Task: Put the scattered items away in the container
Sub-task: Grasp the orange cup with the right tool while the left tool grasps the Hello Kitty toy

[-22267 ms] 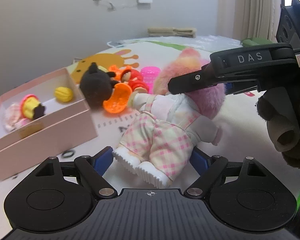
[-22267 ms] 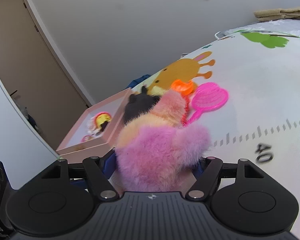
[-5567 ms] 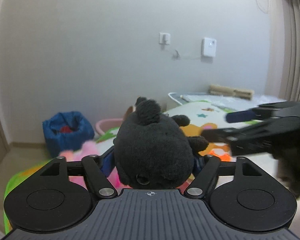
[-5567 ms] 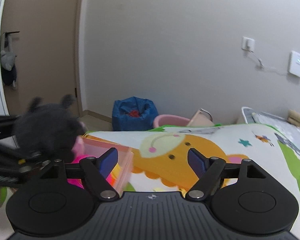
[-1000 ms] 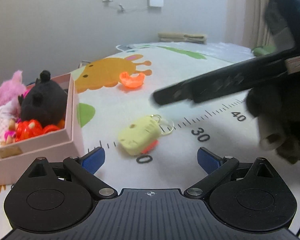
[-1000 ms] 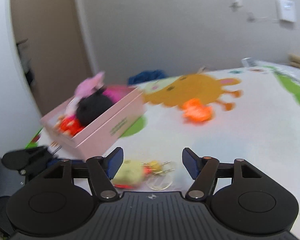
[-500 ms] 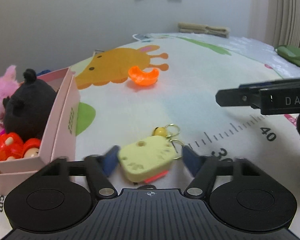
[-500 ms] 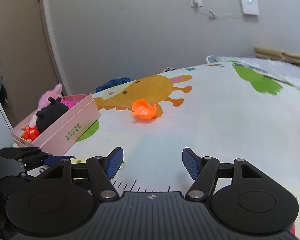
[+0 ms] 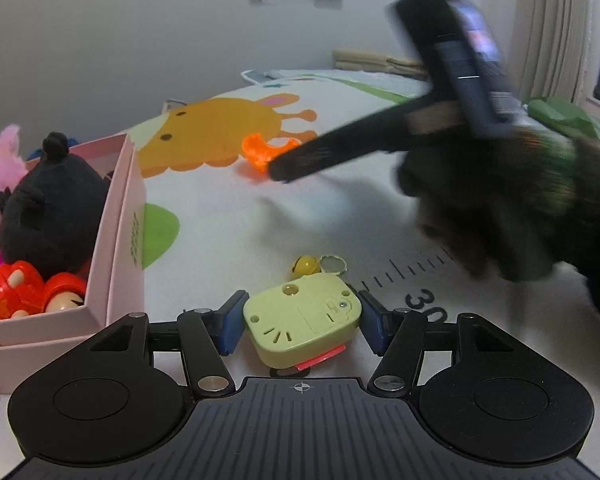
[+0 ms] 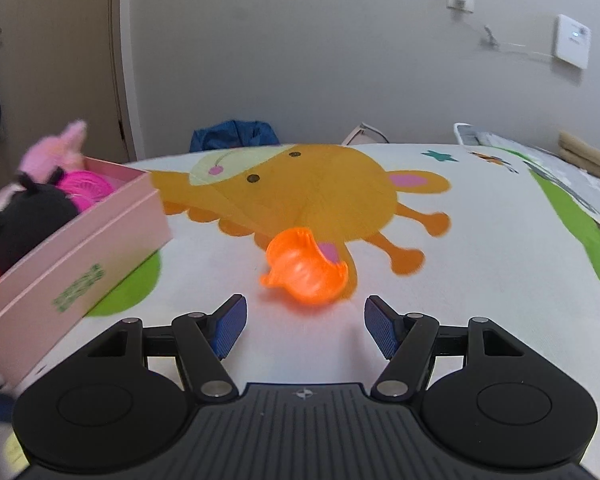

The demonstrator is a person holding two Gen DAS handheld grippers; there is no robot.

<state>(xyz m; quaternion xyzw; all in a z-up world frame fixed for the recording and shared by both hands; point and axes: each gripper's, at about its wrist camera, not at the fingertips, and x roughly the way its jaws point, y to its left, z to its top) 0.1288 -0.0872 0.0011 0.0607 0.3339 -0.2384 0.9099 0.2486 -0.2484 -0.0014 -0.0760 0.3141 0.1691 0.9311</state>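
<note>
Bracketing the yellow keychain toy (image 9: 302, 322) on the mat, just beside the pink box (image 9: 118, 240), the left gripper (image 9: 300, 322) has closed to contact, while the right gripper (image 10: 302, 326), jaws spread and empty, has advanced on the orange piece (image 10: 304, 266).

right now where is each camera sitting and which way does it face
Left wrist: sits on the left gripper, looking along its fingers at the yellow toy between them; the right gripper and a gloved hand cross the view.
Right wrist: sits on the right gripper, facing the orange toy.
Both show the pink box and play mat.
</note>
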